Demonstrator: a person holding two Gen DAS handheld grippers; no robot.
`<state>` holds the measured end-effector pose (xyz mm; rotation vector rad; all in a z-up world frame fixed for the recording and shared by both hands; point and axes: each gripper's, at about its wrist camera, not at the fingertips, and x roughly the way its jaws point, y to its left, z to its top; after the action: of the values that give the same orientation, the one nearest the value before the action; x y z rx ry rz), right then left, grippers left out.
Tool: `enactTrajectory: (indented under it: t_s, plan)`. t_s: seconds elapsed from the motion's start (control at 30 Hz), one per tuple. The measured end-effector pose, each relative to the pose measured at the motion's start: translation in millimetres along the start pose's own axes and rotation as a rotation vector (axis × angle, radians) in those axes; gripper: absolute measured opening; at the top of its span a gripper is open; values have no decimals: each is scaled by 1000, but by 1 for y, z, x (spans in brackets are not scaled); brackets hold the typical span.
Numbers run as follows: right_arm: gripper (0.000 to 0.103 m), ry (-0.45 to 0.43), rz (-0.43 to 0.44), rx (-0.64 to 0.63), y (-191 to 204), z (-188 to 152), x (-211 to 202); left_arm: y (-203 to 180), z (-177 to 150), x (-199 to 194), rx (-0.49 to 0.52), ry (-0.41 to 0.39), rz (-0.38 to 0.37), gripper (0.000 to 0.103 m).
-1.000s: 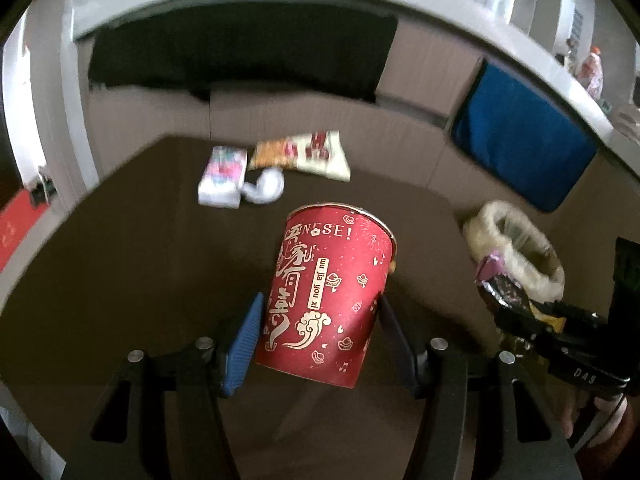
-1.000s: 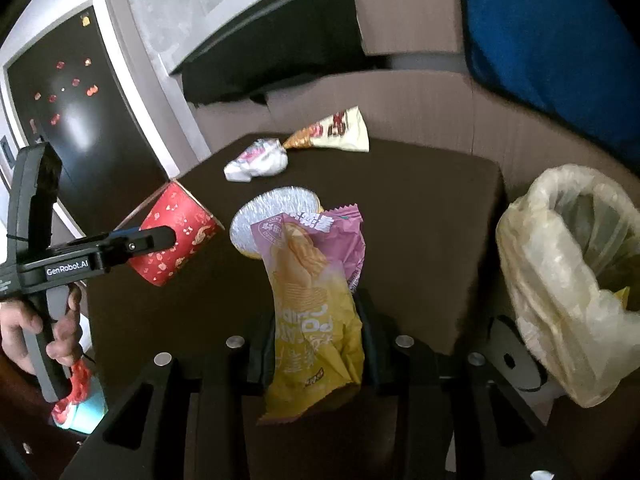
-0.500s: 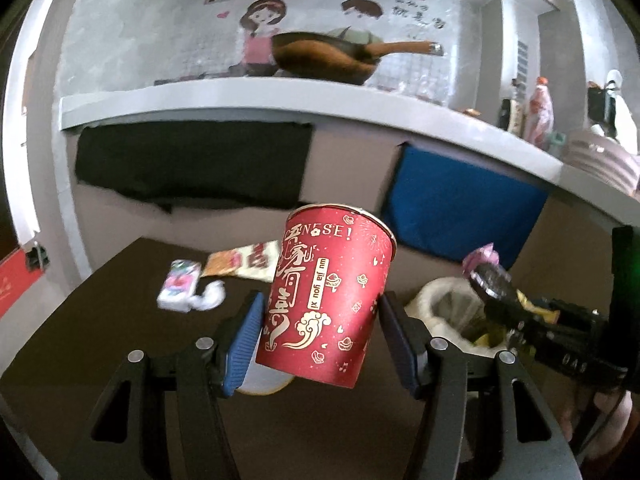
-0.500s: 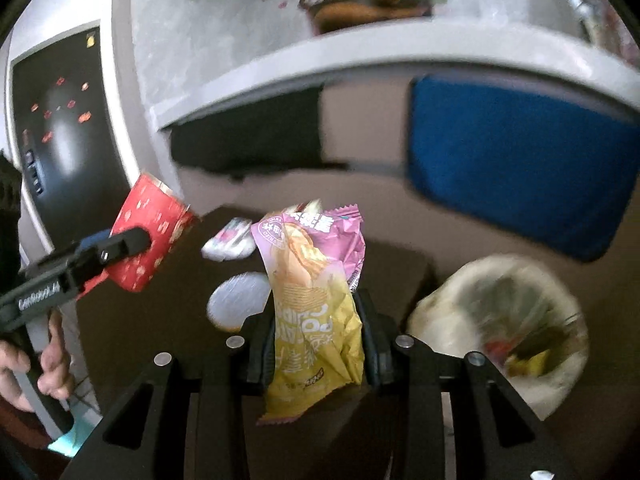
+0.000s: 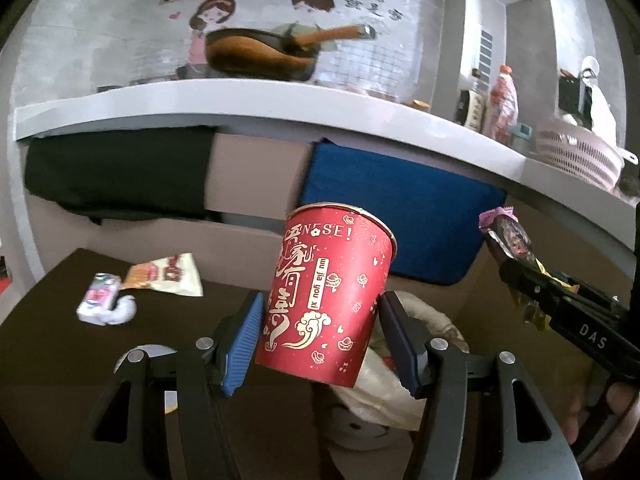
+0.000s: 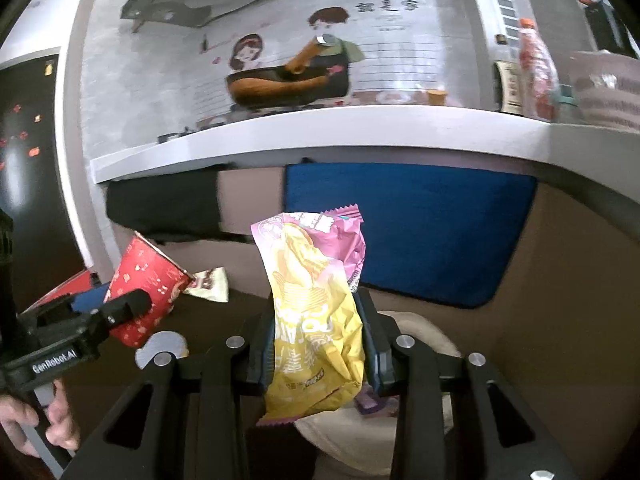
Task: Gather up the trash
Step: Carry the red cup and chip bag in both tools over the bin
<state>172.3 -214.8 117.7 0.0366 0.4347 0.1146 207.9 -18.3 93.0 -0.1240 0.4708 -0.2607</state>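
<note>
Now that you have lifted both grippers off the table, each with its load, the views tip up from the tabletop to the counter and wall, and the trash bag sits under your fingers instead of off to the side. That puts you at the drop, by my reading: both pieces look carried over and ready to release.

Your left gripper (image 5: 320, 332) is closed about halfway, its blue pads pressed on either side of the red cup (image 5: 328, 300), which leans a little to the right. Just behind and below it, the pale bag (image 5: 408, 392) shows between the fingers.

Your right gripper (image 6: 316, 344) is nearly closed, pinching the yellow and pink wrapper (image 6: 316, 300) upright near its lower half. The same bag (image 6: 416, 332) lies directly beneath and beyond it.

Farther out on the dark table (image 5: 52, 304), more trash waits: a foil lid (image 6: 162, 346) near the left fingers, a white tissue pack (image 5: 100, 300) and a flat snack packet (image 5: 168, 276) just beside it. Behind these stand the blue cushion (image 6: 420, 232) and the counter (image 5: 280, 108).
</note>
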Motion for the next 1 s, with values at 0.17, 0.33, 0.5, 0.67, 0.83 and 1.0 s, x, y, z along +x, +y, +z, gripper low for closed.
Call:
enactTrajectory:
  t_s: [0.17,0.33,0.5,0.67,0.83,1.0]
  plan:
    - [33,32,-30,47,-24,-5,11,-13,-1,30,-1,34,-32,60]
    - [33,44,-54,92,-44,-11,23,-24,-7,52,27,55,-55,60]
    - [34,60,-62,117,-55,-16,36,-23,-14,69,14,73,-58,60]
    - [34,87,-65,119,-57,-25,50,-23,-20,82,5,100,-52,60]
    - [35,119,-62,131,-59,-35,63,-27,-26,94,12,135,-50,60]
    - [36,170,-55,139,-60,-46,81,-29,-31,107,5,174,-58,60]
